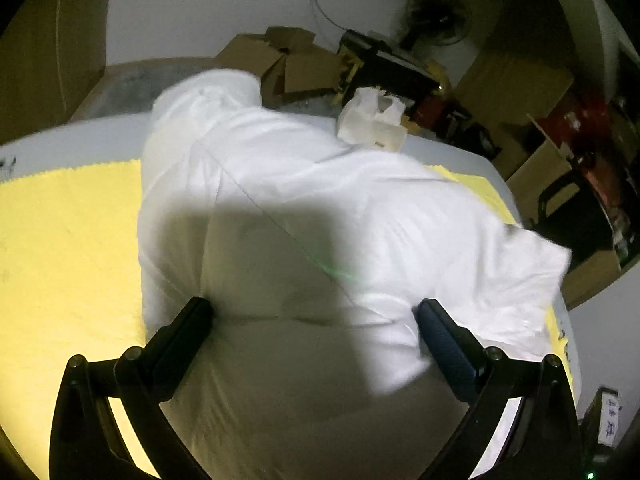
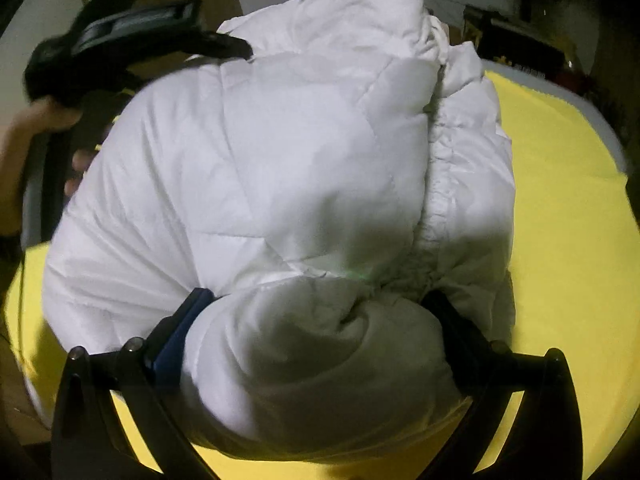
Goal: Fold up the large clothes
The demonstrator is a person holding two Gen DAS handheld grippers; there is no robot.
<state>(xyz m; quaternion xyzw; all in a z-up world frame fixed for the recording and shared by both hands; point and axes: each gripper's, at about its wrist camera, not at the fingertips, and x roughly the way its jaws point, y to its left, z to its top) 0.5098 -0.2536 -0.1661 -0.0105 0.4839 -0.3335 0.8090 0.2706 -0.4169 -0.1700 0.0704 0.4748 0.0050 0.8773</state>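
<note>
My right hand-held gripper (image 2: 320,304) pinches a rolled end of the white padded jacket (image 2: 280,152) on the yellow cloth (image 2: 560,220), its bulk stretching away ahead, while my left hand-held gripper (image 1: 316,312) (jaws spread, holding nothing) hovers over its near edge.
</note>
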